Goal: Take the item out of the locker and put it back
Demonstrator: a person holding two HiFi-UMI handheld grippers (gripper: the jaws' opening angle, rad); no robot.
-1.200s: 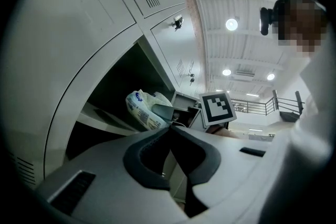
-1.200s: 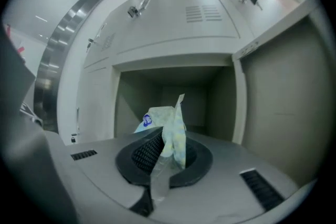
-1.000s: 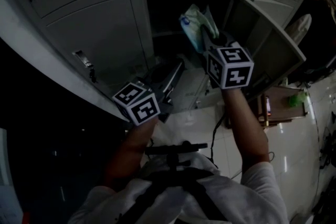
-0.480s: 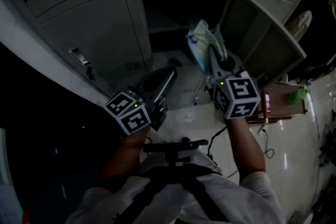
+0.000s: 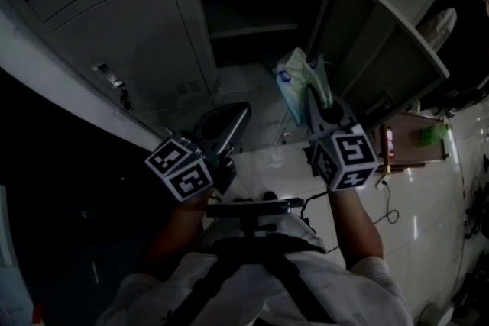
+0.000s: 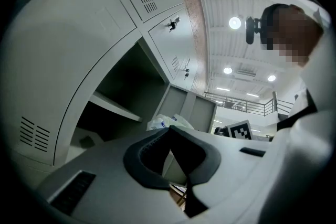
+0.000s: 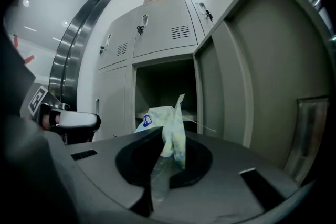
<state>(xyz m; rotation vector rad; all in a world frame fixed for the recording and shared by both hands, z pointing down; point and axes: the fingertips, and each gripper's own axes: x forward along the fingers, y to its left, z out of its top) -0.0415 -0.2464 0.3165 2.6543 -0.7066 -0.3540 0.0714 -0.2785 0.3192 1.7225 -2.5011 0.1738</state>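
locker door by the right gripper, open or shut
Open. The locker door stands swung out to the right, baring the dark compartment behind the plastic packet pinched in the right gripper.

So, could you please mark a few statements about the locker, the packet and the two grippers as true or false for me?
1. The right gripper is shut on the packet. True.
2. The door of the locker stands open. True.
3. The packet lies inside the locker. False: it is held in the air in front of the open compartment.
4. The left gripper holds a second item. False: the left gripper's jaws are together with nothing between them.
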